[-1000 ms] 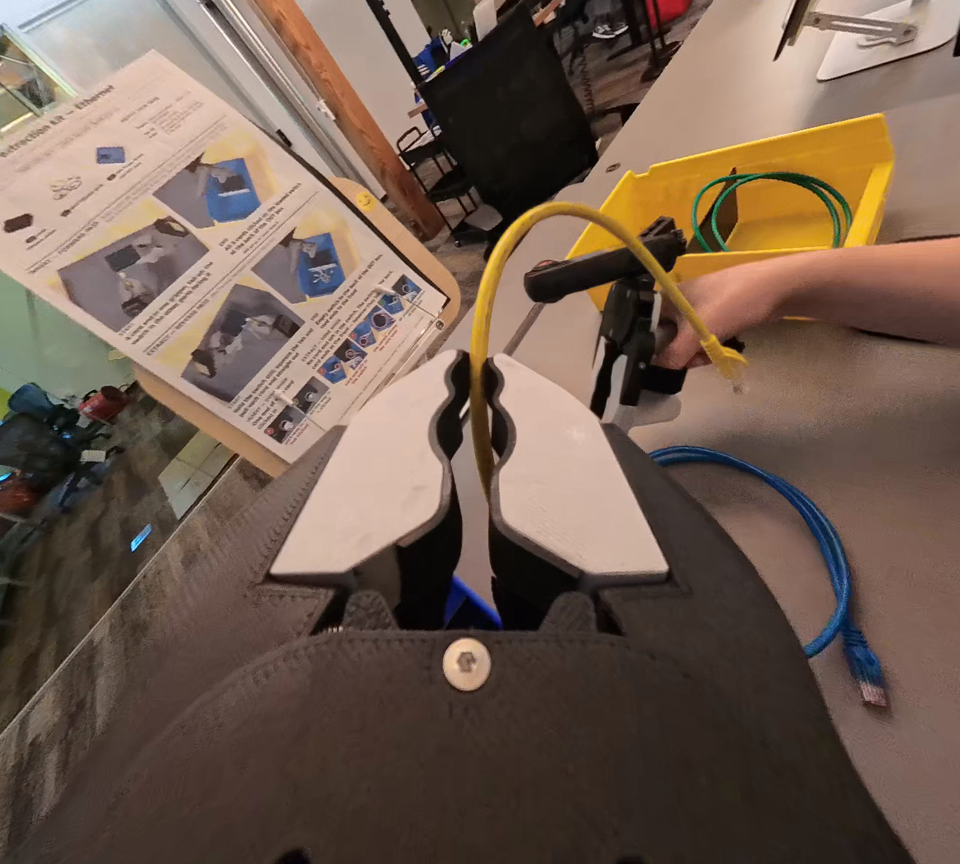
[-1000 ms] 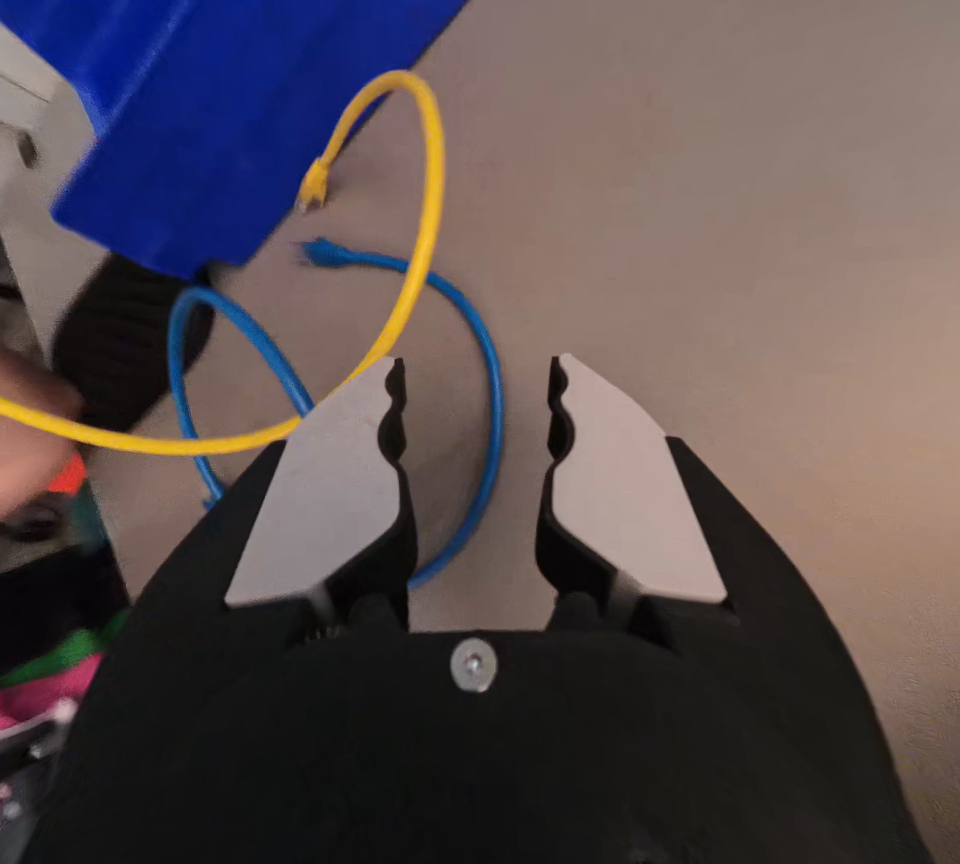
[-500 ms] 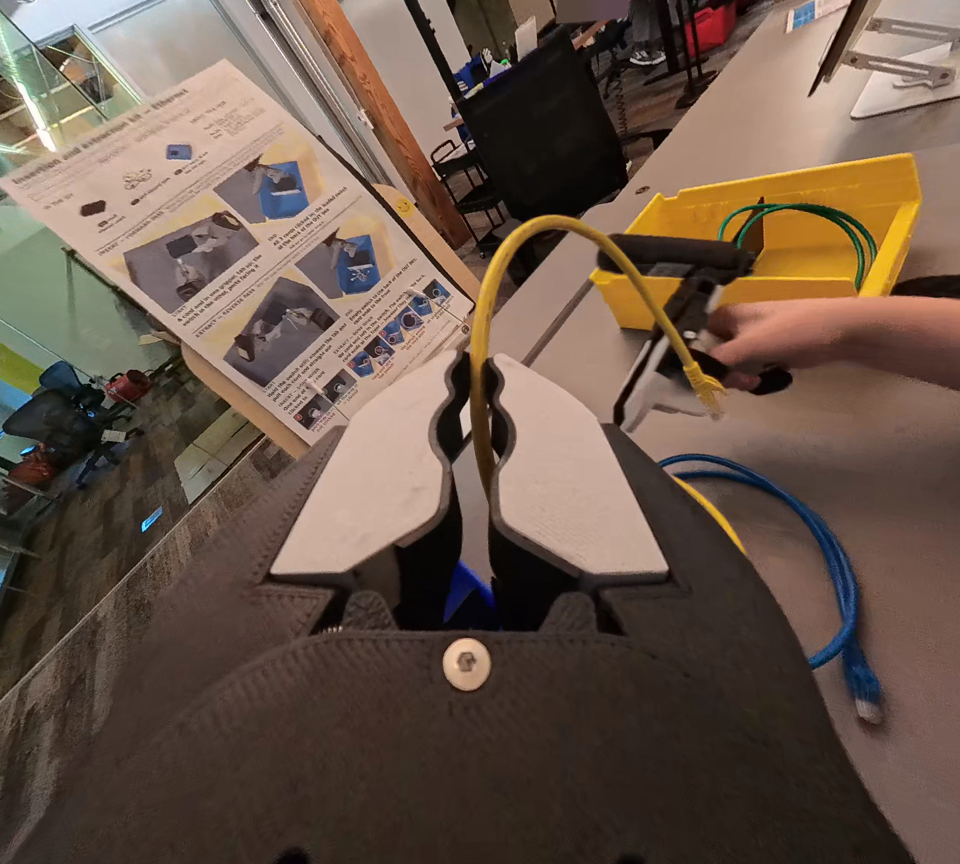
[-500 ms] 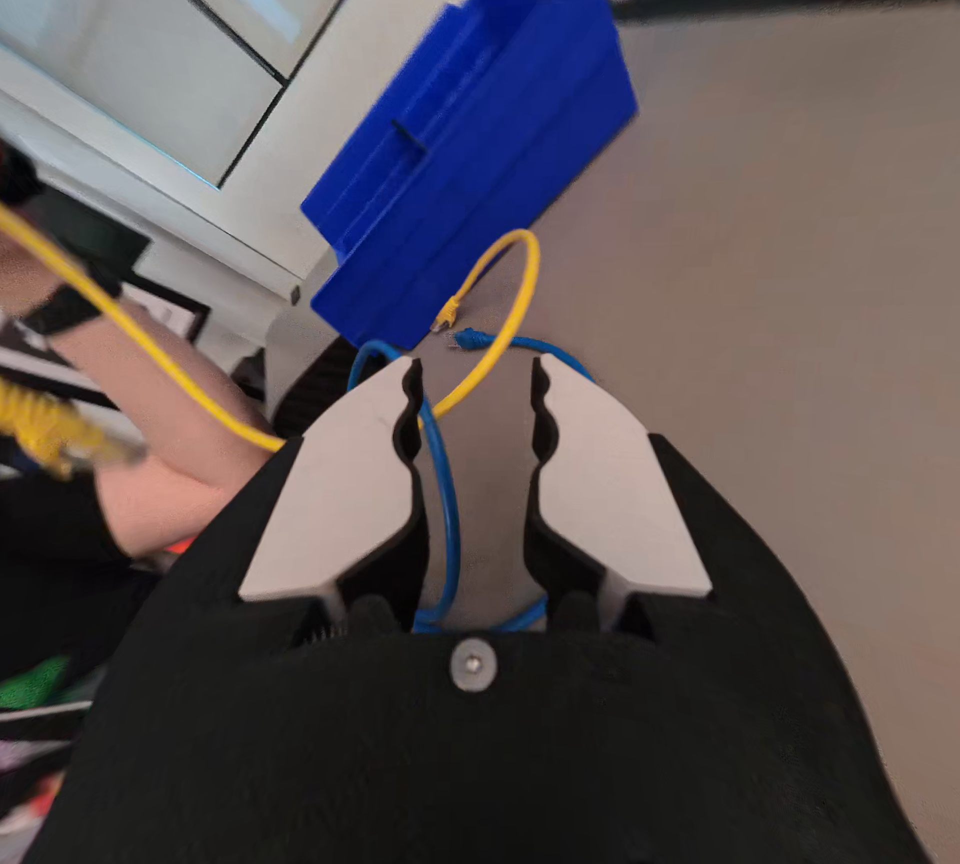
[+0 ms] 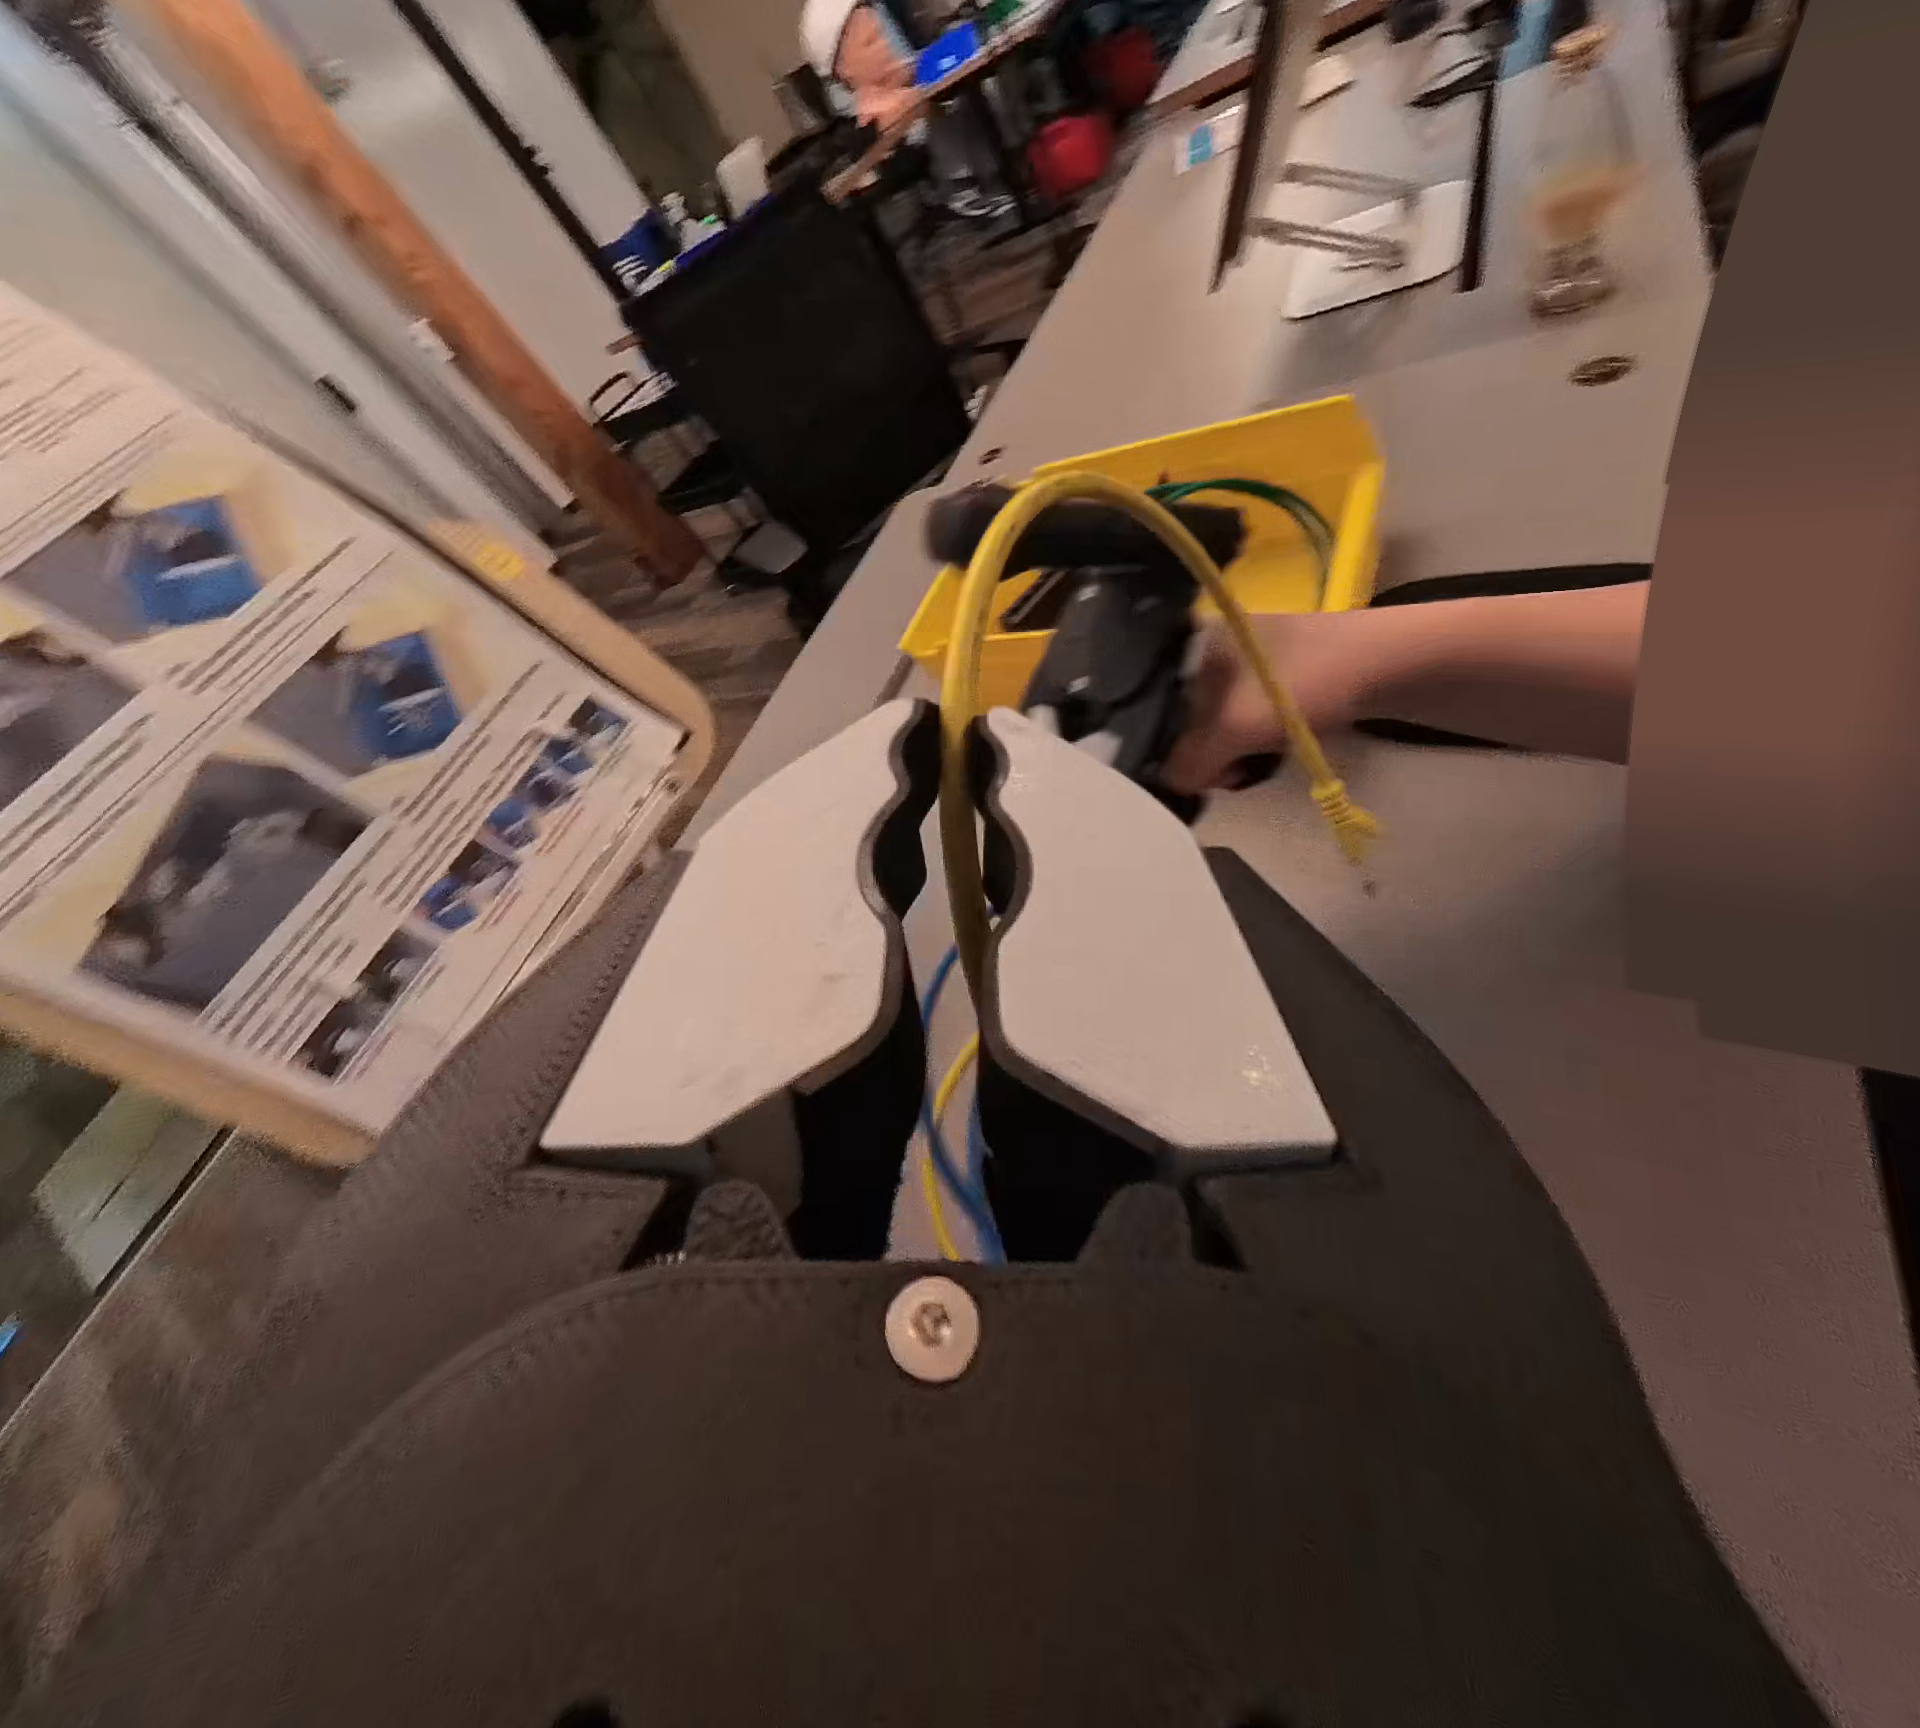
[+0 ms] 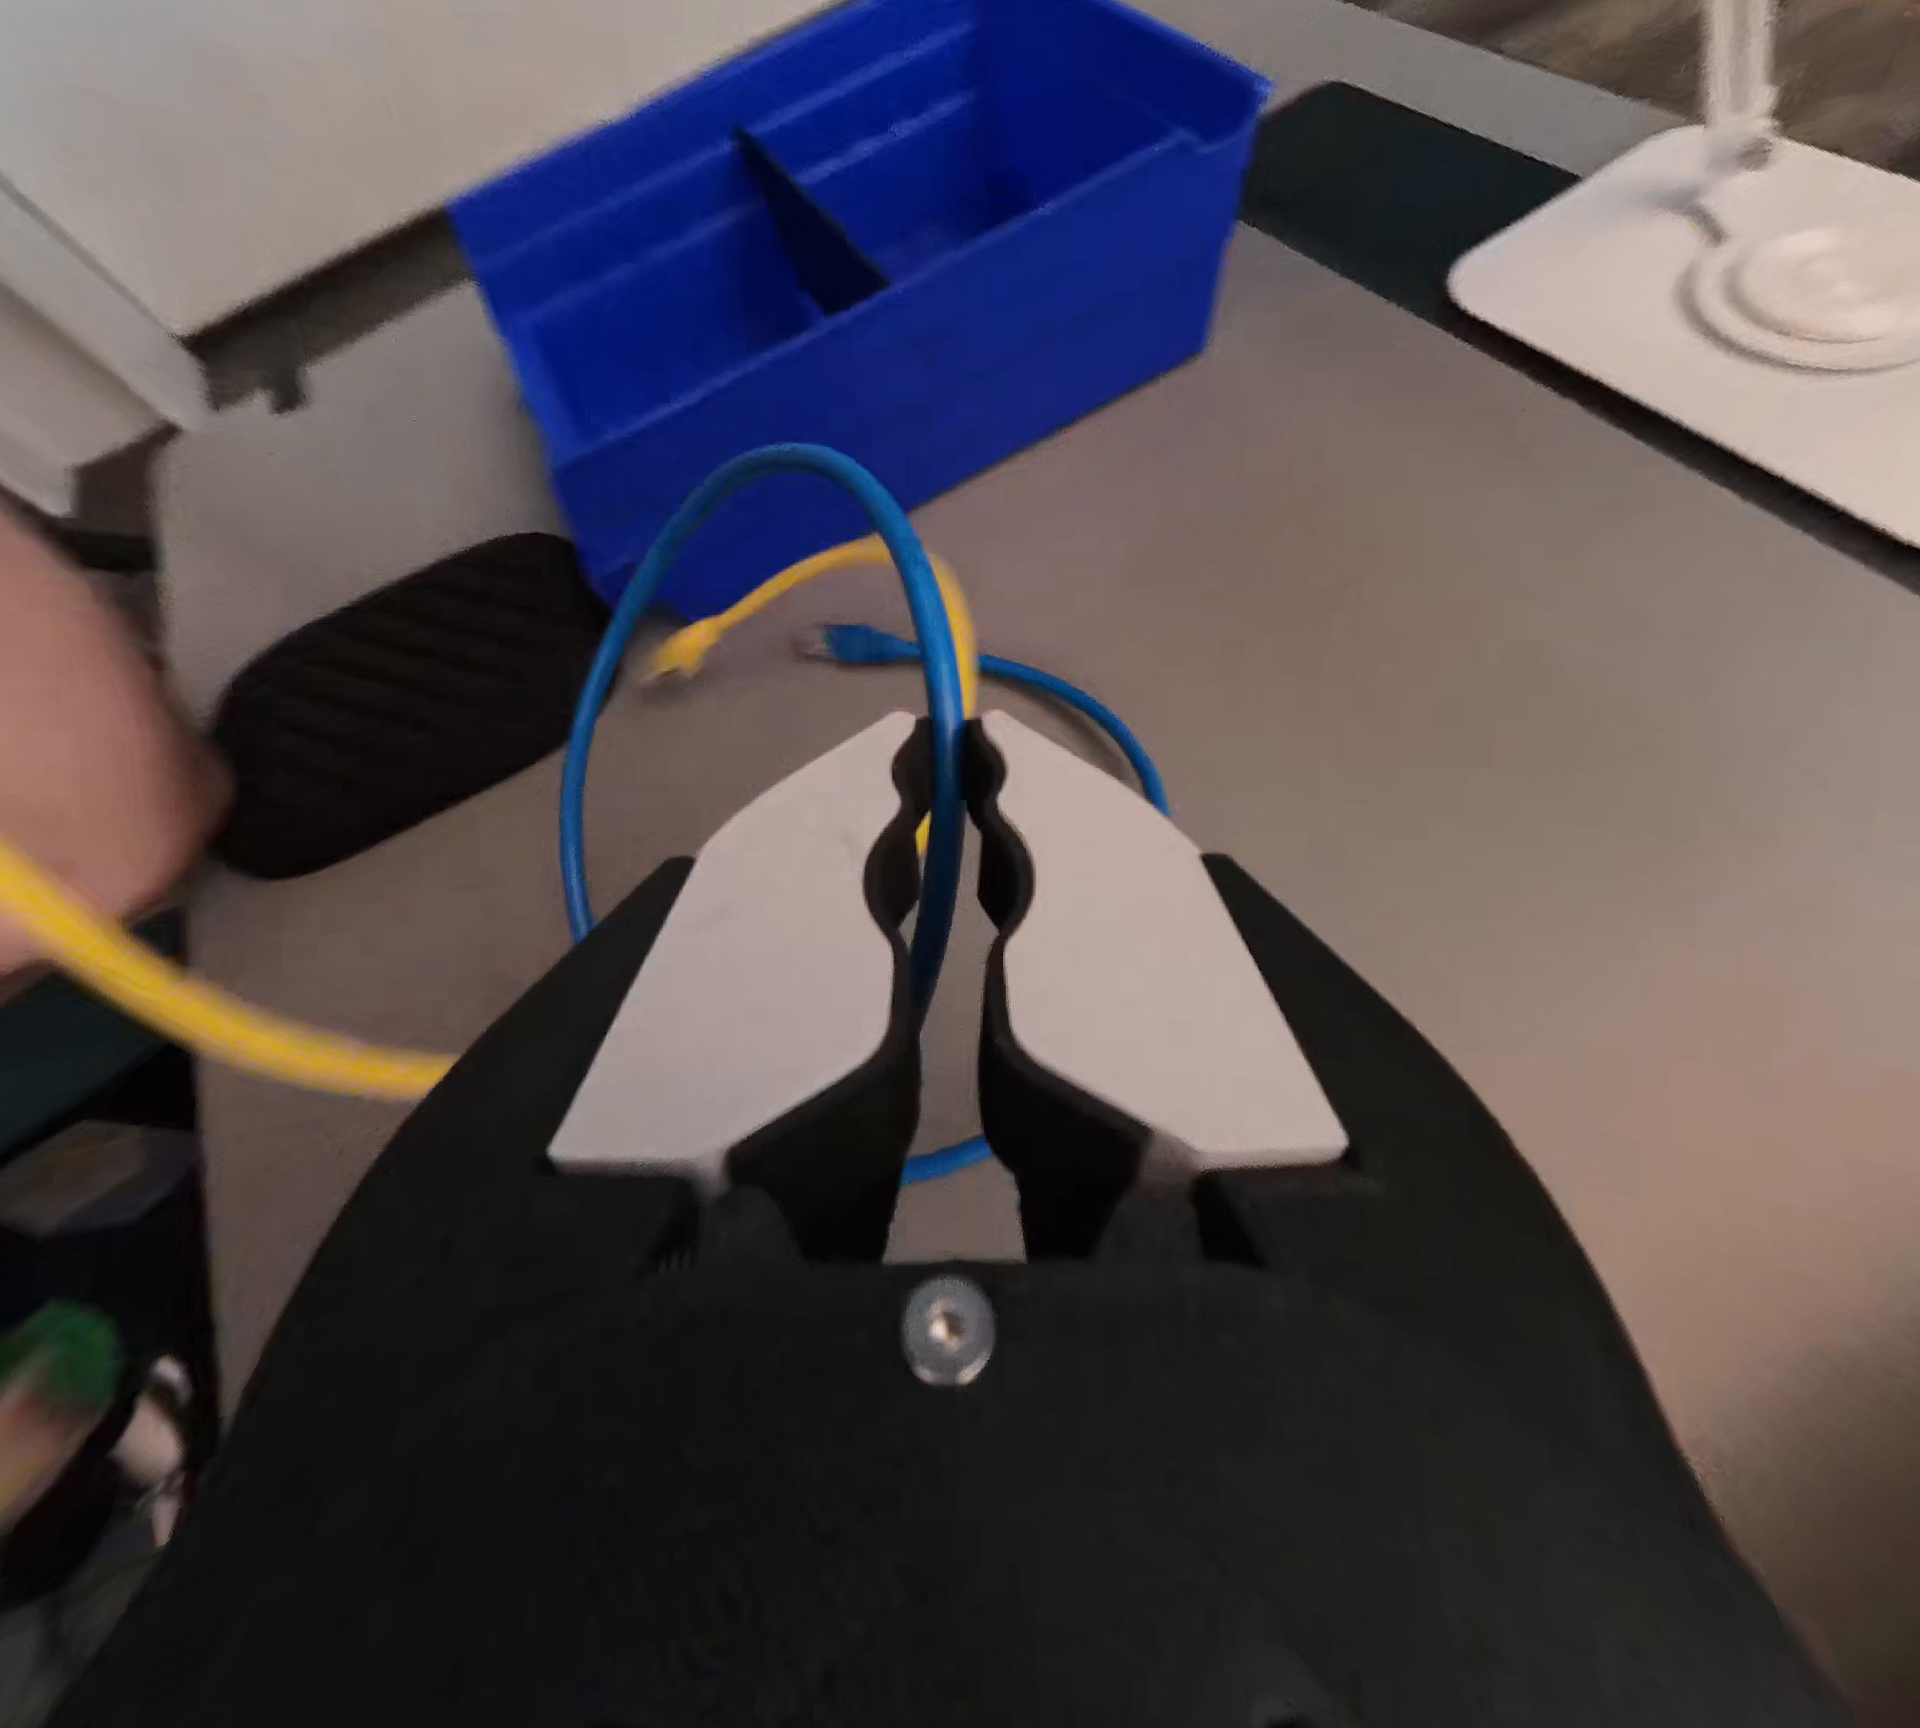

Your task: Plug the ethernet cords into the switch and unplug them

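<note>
Your left gripper [image 5: 948, 743] is pinching the yellow cord [image 5: 1091, 506], which rises from between the pressed-together fingers, arches over toward 1 o'clock and hangs down to its plug [image 5: 1343, 818] just above the grey bench [image 5: 1455, 1159]. Past that arch, at 12 o'clock in the left wrist view, your hand [image 5: 1257, 702] holds the right gripper [image 5: 1101, 670], and behind it sits a yellow bin [image 5: 1340, 515] with a green cord [image 5: 1278, 504] inside. An instruction board [image 5: 312, 805] leans at 9 o'clock.

Your right gripper [image 6: 948, 743] is pinching the blue cord [image 6: 727, 515], whose loop stands up from the fingertips and curves round to 10 o'clock. Its plug [image 6: 847, 642] lies on the bench just beyond the tips, near the other yellow plug [image 6: 681, 650] at 11 o'clock. A stretch of yellow cord crosses the lower left of this view. The blue bin [image 6: 883, 369] with a divider stands at 12 o'clock, touching nothing you hold. A black ribbed object [image 6: 405, 702], perhaps the switch, lies at 10 o'clock beside the bin; you cannot tell for certain.
</note>
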{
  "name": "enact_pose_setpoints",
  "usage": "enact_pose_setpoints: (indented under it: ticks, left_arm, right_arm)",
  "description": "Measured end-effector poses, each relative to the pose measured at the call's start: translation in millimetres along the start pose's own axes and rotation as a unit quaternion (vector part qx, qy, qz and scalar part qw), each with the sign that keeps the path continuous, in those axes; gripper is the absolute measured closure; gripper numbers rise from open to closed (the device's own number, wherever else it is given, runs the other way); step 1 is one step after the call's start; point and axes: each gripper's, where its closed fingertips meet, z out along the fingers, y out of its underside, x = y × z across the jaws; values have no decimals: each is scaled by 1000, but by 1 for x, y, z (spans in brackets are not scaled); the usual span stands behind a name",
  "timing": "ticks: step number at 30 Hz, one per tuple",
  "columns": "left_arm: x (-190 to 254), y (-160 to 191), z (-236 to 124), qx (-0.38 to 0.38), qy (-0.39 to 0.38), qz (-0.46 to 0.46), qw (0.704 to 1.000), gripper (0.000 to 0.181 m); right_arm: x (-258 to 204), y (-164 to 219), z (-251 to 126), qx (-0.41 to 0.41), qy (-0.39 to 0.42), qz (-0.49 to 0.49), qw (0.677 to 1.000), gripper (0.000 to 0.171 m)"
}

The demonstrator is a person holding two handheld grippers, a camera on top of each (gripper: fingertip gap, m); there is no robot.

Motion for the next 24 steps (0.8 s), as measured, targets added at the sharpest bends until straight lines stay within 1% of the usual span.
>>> enact_pose_setpoints:
  ticks: [1,3,5,7,9,11,14,18,21,24]
  left_arm:
    - [11,-7,5,3,20,5,1000,176]
    - [26,-20,12,3,56,15,998,176]
    - [19,-32,15,-10,42,26,999,177]
    - [-1,-49,12,-20,10,34,999,176]
    - [-31,-70,4,-27,-32,33,999,176]
    - [-62,-91,-7,-33,-77,43,996,176]
    - [-97,-127,-26,-24,-118,38,992,176]
    - [-130,-178,-51,17,-153,20,988,176]
    - [-155,-207,-70,44,-195,12,980,177]
    - [-173,-219,-82,49,-217,5,975,177]
  right_arm:
    - [5,-3,4,-8,5,8,1000,165]
    - [10,-3,14,-30,-18,52,998,165]
    - [29,6,26,-64,4,64,996,164]
    - [50,29,38,-118,33,58,991,164]
    - [58,58,47,-167,25,71,983,164]
    - [60,81,53,-187,12,98,977,165]
    - [67,104,54,-193,19,116,974,164]
    - [67,107,52,-165,19,148,975,164]
    - [62,111,49,-171,43,111,978,163]
    - [56,112,42,-177,78,74,978,163]
